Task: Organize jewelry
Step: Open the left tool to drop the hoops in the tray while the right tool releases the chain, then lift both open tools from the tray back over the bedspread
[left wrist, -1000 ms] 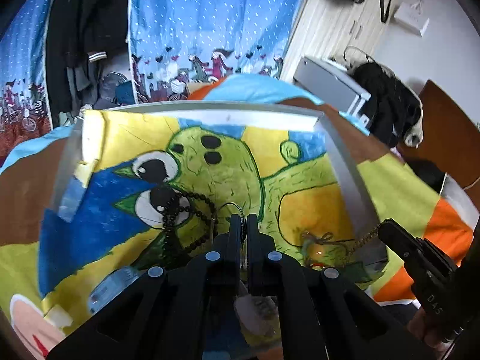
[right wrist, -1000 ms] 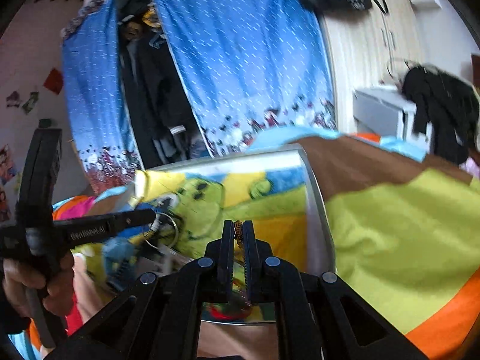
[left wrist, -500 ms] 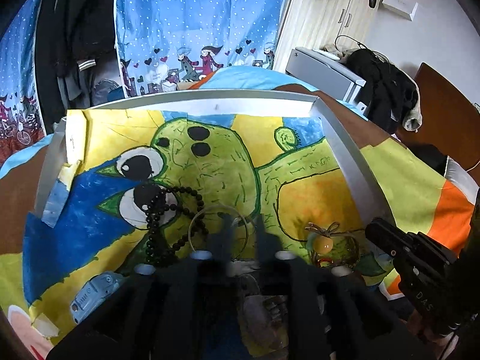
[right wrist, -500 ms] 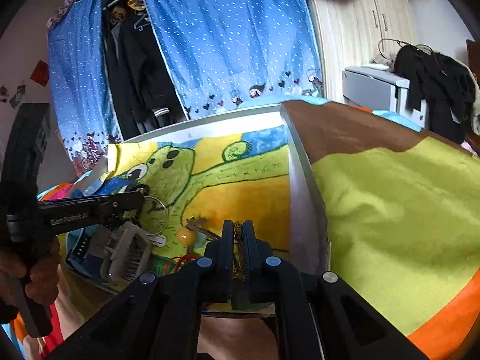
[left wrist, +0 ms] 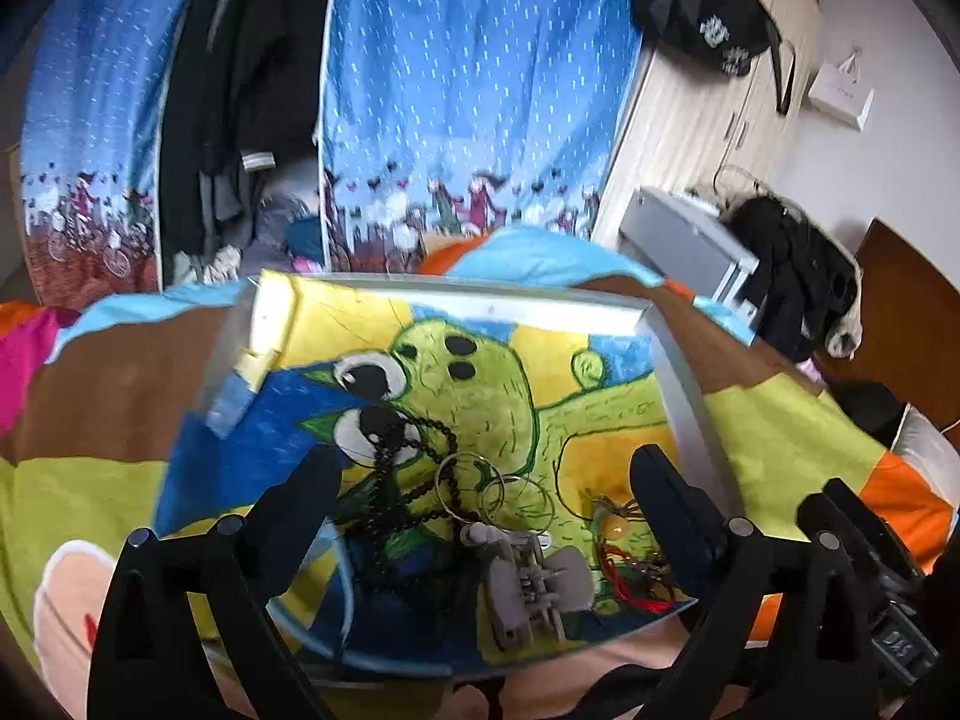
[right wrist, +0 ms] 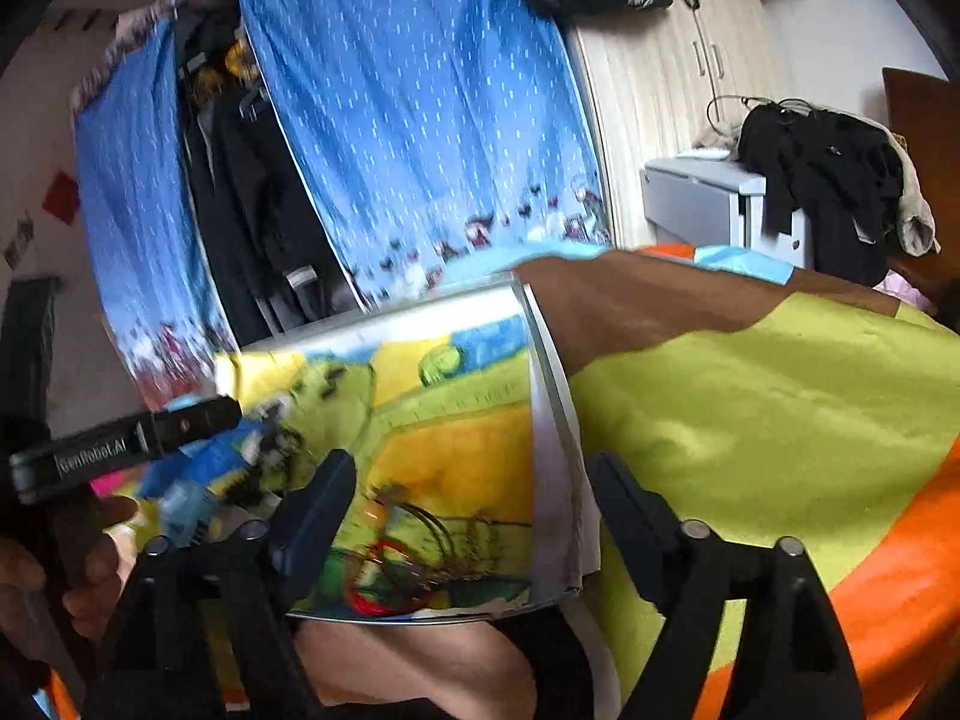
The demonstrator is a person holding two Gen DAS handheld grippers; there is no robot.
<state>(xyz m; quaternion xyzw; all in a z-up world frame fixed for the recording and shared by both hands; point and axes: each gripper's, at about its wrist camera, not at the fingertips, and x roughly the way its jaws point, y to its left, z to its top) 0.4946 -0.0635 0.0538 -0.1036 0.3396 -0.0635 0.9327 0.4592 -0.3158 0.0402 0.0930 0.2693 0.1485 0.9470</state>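
A silver-framed tray [left wrist: 684,396] with a green cartoon painting lies on the bed. On its near part lie a black bead string [left wrist: 414,462], two silver hoops [left wrist: 516,495], a grey claw clip [left wrist: 531,588], an orange bead pendant [left wrist: 618,527] and a red cord [left wrist: 630,585]. My left gripper [left wrist: 486,498] hovers above them, jaws opening wide, its pads touching nothing. My right gripper [right wrist: 471,516] is over the tray's [right wrist: 549,408] near right corner, jaws also opening. A thin gold chain [right wrist: 462,546] lies loose below it beside the red cord [right wrist: 372,597].
The tray rests on a green, brown and orange bedspread [right wrist: 750,420]. Blue patterned curtains [left wrist: 468,96] and dark hanging clothes [left wrist: 240,90] stand behind. A grey cabinet [left wrist: 684,240] and a pile of black clothes [left wrist: 792,282] are at the right. A person's hand [right wrist: 54,570] holds the left gripper.
Both grippers went from shut to wide open. The left let go of a silver hoop and the right let go of the gold chain; both drew back from the tray.
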